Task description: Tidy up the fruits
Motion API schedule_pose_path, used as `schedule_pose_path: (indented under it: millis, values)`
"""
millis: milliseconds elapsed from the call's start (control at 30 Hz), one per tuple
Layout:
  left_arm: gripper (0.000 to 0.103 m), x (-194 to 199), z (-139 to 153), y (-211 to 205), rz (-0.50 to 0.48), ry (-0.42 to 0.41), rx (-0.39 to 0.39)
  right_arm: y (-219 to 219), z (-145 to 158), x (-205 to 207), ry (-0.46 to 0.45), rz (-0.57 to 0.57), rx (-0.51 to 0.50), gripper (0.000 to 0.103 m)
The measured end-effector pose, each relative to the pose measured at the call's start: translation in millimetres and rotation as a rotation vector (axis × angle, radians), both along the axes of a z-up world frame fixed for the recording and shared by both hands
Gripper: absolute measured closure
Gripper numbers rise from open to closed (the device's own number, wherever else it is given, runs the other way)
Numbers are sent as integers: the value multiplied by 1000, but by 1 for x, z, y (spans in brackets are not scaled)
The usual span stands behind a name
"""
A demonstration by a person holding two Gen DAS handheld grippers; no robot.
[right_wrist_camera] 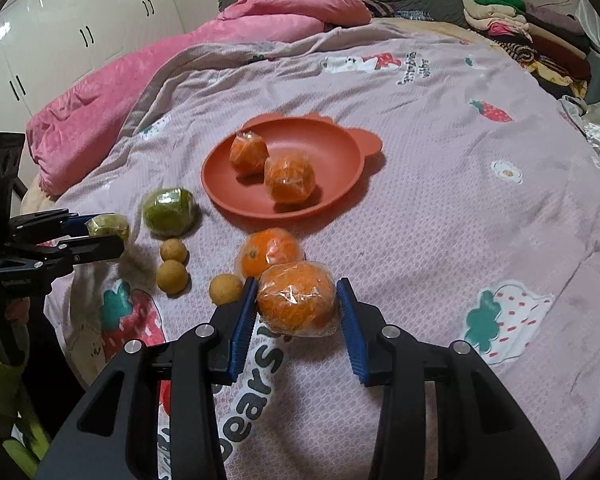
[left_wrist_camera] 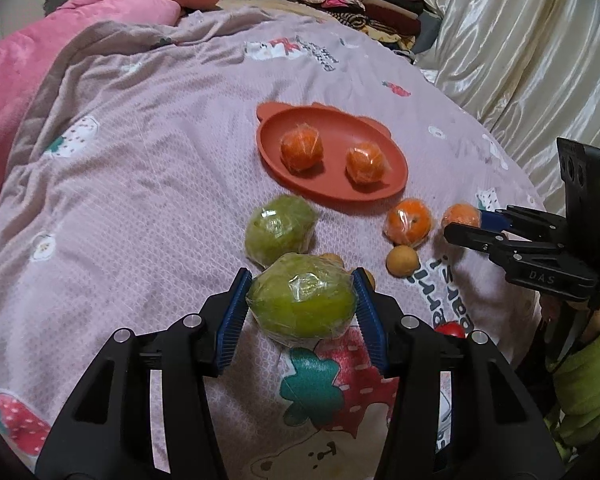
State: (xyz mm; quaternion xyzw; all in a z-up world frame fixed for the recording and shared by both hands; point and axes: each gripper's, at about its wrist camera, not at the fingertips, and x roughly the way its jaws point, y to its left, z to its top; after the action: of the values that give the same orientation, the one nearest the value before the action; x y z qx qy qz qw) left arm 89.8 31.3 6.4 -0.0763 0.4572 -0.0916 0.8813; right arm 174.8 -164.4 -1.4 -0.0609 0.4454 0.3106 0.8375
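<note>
My left gripper (left_wrist_camera: 302,304) pinches a wrapped green fruit (left_wrist_camera: 304,306) between both pads, lifted off the quilt (left_wrist_camera: 160,184). My right gripper (right_wrist_camera: 298,308) brackets a wrapped orange (right_wrist_camera: 296,304); contact looks firm on one pad only. Both seem bound for the plate (left_wrist_camera: 380,196), where 2 oranges (left_wrist_camera: 302,148) already sit grouped.

Glossy clear plastic film wraps the round green fruit (left_wrist_camera: 302,304) at lower centre, lying on a matt, waffle-textured pink cloth bedspread (left_wrist_camera: 160,184).

A mauve printed bedspread (right_wrist_camera: 440,208) fills the middle of both views. A pink quilt (right_wrist_camera: 172,64) lies bunched at upper left, folded clothes (right_wrist_camera: 532,36) are stacked at upper right, and white wardrobe doors (right_wrist_camera: 60,32) stand far left.
</note>
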Motion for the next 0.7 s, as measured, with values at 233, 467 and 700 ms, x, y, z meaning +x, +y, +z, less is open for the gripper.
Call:
schedule_pose_path:
  millis: [233, 467, 700]
  values:
    - [60, 10, 11, -3, -4, -14, 9, -3, 12, 7, -25, -6, 12, 65]
    - [60, 26, 21, -12, -26, -25, 22, -1, 22, 16, -48, -5, 18, 65]
    - [60, 46, 24, -18, -61, -27, 31, 1, 28, 27, -65, -10, 19, 65]
